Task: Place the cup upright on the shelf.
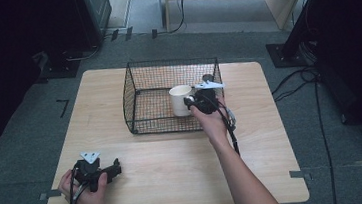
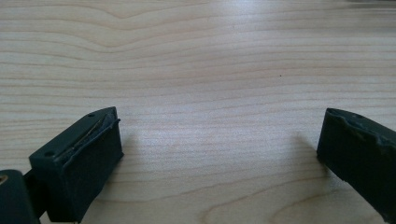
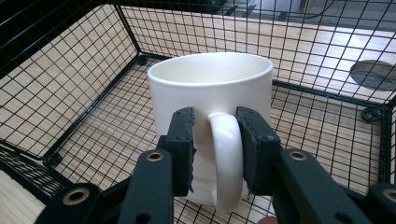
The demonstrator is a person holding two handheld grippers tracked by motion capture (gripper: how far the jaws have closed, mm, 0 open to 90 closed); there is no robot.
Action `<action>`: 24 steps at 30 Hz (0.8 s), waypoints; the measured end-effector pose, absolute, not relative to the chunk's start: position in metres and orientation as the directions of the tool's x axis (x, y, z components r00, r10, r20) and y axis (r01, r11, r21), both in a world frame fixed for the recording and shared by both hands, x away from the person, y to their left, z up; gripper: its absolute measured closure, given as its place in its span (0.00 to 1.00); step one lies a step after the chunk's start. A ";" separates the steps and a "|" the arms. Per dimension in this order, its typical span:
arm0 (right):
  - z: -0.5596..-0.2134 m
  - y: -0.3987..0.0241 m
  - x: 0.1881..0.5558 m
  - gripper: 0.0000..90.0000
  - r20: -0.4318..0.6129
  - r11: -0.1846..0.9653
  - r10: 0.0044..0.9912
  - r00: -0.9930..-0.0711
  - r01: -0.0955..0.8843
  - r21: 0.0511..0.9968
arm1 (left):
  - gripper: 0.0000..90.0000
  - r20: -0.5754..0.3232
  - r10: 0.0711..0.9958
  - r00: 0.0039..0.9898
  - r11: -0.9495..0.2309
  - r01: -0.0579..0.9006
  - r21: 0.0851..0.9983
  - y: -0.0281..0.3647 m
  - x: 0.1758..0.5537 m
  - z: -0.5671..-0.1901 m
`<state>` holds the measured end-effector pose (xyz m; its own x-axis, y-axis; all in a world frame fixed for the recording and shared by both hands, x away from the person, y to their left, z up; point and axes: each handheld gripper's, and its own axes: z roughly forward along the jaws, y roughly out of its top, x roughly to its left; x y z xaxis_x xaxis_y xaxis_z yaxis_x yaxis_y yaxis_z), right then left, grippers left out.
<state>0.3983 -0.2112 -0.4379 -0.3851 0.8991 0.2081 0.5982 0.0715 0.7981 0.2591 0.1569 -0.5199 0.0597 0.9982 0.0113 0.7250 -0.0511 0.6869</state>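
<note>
Two grippers were seen over a light wooden table (image 1: 176, 173) in the high view. At the lower left of that frame, the left gripper (image 1: 115, 167) was held low by the person's left hand (image 1: 89, 199), well apart from everything else; in the left gripper view (image 2: 219, 154) its jaws were spread wide with bare wood grain between them, nothing being grasped. Near the centre of the high view, a black wire basket (image 1: 135, 86) was placed on the table, and a white mug (image 1: 180, 100) was seen upright inside it, toward its right side. The right gripper (image 1: 189, 101) was reached over the basket's near right edge by the right hand (image 1: 211, 121). In the right gripper view (image 3: 215, 140), the jaws were clamped on the mug's (image 3: 205, 93) handle (image 3: 227, 158), one pad pressed on either side of it, with the basket mesh (image 3: 70, 70) seen all round.
</note>
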 end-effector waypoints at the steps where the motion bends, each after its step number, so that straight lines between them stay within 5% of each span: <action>1: -0.438 -0.211 0.398 0.75 0.211 0.069 0.900 -0.382 0.601 0.796 | 0.00 0.011 0.998 0.060 -0.051 0.725 0.687 0.157 0.259 -0.520; 24: -0.430 -0.216 0.393 0.66 0.213 0.045 0.905 -0.368 0.581 0.812 | 0.00 0.011 0.998 0.061 -0.052 0.724 0.687 0.157 0.259 -0.520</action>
<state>0.3929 -0.2163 -0.4300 -0.3678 0.9052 0.2128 0.5813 0.0452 0.8125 0.2591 0.1568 -0.5200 0.0613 0.9981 0.0110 0.7244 -0.0521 0.6874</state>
